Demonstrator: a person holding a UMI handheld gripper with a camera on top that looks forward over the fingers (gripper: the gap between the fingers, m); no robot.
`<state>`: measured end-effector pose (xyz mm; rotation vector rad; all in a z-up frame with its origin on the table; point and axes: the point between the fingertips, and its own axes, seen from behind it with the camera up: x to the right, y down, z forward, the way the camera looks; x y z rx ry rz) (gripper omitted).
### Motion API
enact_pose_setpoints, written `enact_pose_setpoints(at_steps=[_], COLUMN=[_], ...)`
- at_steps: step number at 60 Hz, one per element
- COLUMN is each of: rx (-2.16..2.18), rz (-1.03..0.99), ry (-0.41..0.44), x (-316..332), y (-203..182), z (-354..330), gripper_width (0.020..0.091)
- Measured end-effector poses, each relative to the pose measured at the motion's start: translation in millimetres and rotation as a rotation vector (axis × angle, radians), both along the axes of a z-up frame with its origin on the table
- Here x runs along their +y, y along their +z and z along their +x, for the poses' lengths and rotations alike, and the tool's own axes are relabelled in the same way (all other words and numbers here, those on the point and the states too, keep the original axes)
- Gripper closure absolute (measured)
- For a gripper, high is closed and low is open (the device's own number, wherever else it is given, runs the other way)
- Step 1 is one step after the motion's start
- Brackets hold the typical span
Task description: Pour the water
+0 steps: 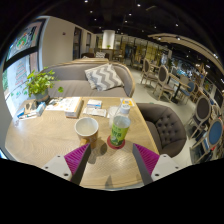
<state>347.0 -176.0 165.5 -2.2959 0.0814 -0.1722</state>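
While the claw [110, 158] gapes wide and empty, a round white cup [87, 127] and green bottle [120, 127] stand beyond its fingers on the wooden desk [40, 140].

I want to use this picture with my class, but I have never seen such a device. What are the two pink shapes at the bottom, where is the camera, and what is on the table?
The camera rides on a hand-held gripper and looks forward along its two fingers; the pink shapes are the pads on their inner faces. The fingers are open and hold nothing. On the wooden table, just ahead of them, stand a white cup and a bottle with a green label. Beyond lie books and a potted plant.
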Motion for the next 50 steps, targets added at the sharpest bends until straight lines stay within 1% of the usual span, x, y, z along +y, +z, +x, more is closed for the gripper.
enact_pose_setpoints(at_steps=[4,16,30,50], rx=[0.009,0.054,0.056,0.004], rz=[-0.009,-0.024,-0.023,-0.016], ry=[-0.022,-0.076,-0.071,-0.033], x=[-25.2,-76.9,-98.8,-98.7], y=[16.6,34.2,48.9,58.5], z=[-21.8,-78.7,-118.3,-128.8], gripper_width=[0.0252,0.0250,0.0248,0.0248])
